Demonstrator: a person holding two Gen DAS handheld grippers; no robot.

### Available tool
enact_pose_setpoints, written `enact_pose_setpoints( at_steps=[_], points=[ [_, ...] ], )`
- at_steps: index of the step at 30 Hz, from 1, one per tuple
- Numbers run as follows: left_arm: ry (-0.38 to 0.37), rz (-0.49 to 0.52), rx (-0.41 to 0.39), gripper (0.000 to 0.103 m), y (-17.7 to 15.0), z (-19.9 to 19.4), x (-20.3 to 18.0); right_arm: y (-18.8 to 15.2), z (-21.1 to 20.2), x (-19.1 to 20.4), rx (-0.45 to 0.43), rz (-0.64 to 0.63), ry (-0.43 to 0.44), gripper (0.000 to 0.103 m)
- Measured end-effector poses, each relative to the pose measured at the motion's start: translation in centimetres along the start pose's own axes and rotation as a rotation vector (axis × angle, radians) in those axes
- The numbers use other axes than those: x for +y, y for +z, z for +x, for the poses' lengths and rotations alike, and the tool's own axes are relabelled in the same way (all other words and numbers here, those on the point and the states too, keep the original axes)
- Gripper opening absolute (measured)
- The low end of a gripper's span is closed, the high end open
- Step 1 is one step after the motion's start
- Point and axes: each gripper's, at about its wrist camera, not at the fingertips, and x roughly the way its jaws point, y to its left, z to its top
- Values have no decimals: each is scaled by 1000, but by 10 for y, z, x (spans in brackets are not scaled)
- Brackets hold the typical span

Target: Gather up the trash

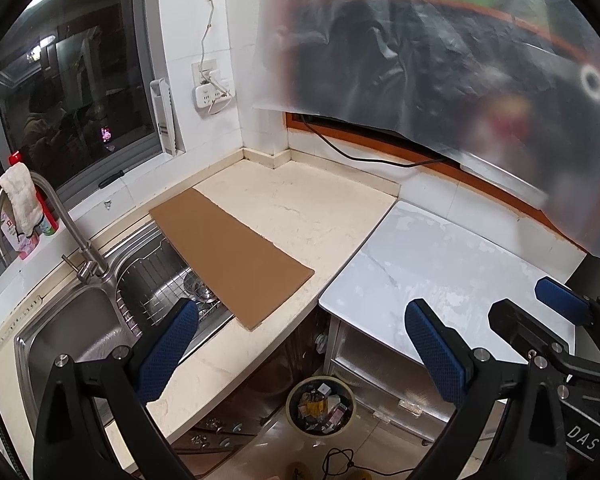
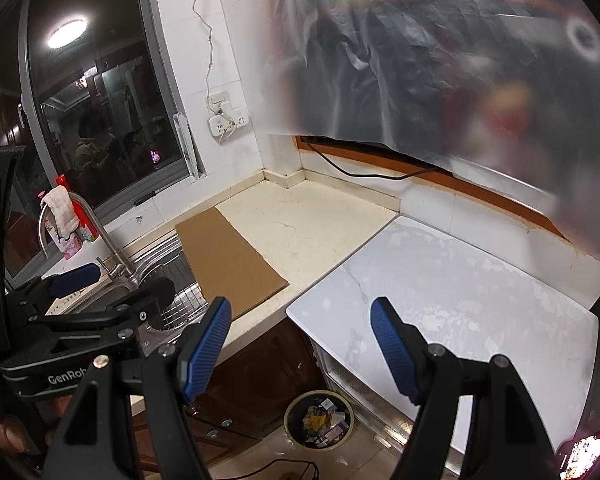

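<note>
A round trash bin (image 1: pixel 320 406) with several wrappers and scraps inside stands on the floor below the counter; it also shows in the right wrist view (image 2: pixel 319 418). My left gripper (image 1: pixel 300 344) is open and empty, held high above the counter edge and the bin. My right gripper (image 2: pixel 300 340) is open and empty, also above the bin. The right gripper shows at the right edge of the left wrist view (image 1: pixel 540 308), and the left gripper at the left of the right wrist view (image 2: pixel 115 284). A flat brown cardboard sheet (image 1: pixel 229 258) lies on the beige counter, partly over the sink.
A steel sink (image 1: pixel 75 332) with a tall faucet (image 1: pixel 59 220) and a draped cloth sits at the left. A white worktop (image 1: pixel 452 276) adjoins the beige counter (image 1: pixel 300 208). A plastic sheet (image 1: pixel 440 60) hangs over the back wall. Cables lie on the floor.
</note>
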Motion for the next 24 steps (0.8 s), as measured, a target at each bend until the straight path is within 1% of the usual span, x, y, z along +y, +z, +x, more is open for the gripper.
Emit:
enact_pose_setpoints(
  at_steps=[24],
  points=[
    [19,2,41,102,-11,0,5,-7,2,-3,25,-13,23,73]
  ],
)
